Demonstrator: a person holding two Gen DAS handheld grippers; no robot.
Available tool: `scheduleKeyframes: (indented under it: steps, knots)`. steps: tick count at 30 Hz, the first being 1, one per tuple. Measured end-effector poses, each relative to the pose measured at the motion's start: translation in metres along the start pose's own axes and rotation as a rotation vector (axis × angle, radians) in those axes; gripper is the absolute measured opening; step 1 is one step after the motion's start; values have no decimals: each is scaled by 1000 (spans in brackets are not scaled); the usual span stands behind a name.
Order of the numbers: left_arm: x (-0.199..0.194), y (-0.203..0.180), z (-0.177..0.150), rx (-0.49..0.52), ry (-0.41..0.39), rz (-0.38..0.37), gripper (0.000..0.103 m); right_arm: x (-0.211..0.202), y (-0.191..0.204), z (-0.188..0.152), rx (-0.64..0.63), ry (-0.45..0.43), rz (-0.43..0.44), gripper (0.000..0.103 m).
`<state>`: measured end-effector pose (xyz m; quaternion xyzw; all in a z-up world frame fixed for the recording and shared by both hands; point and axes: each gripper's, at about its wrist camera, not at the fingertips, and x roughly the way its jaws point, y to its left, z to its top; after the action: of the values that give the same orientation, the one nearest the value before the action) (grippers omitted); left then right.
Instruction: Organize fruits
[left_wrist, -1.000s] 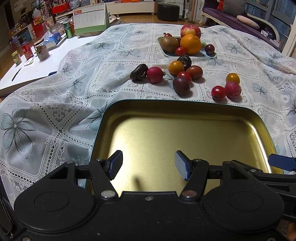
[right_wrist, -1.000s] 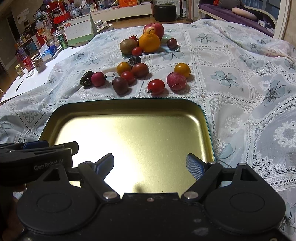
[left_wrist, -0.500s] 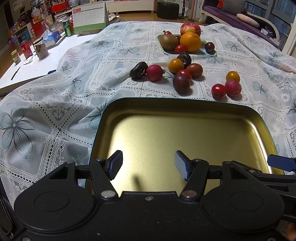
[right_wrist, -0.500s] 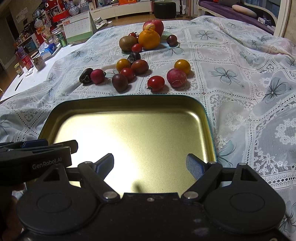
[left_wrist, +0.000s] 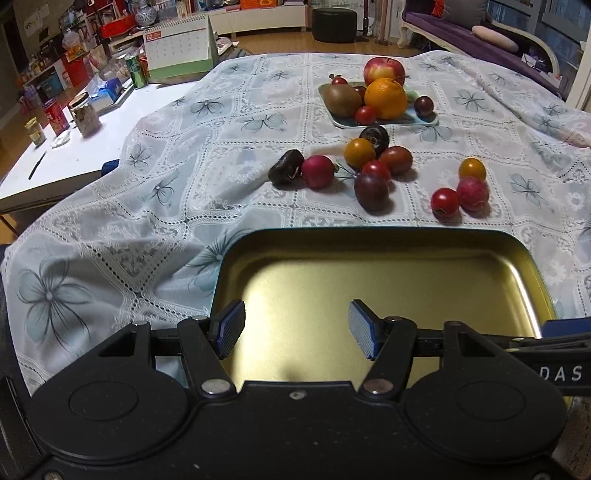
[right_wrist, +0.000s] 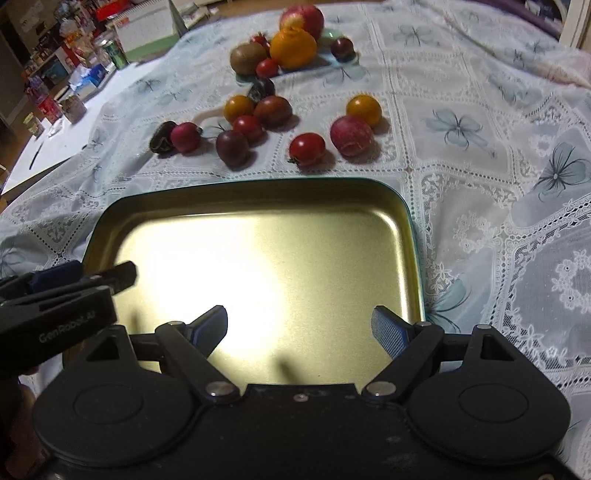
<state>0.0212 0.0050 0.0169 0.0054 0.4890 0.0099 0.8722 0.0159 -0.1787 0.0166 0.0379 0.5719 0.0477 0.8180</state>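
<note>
Fruits (left_wrist: 371, 173): ten loose on cloth, beyond one tin (right_wrist: 258, 206); both jaws wide, empty.

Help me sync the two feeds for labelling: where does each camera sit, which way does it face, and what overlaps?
Left wrist: sits on the left gripper, looking forward over the gold tray toward the loose fruit; its own open fingers show, plus the right gripper's tip at right.
Right wrist: sits on the right gripper, facing the same way; its open fingers show, the left gripper at left.
Shared: tray, red tomato, orange, tablecloth.
</note>
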Motion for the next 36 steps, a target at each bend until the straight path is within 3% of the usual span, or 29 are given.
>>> scheduleKeyframes:
  steps: [5,12,30,33,36]
  knots:
    - [9,6,5,-36,59,-75,65,13,-8,12,46,111,0,88]
    - [18,5,3,-48,141,-68,65,29,-16,14,95,210,13,88]
    - [19,6,12,-37,110,-91,63,27,-11,20,44,215,-6,88]
    - [16,9,23,-34,79,-74,58,19,-10,32,21,173,-19,88]
    - [12,15,40,-23,34,-64,58,6,-13,49,11,76,-40,88]
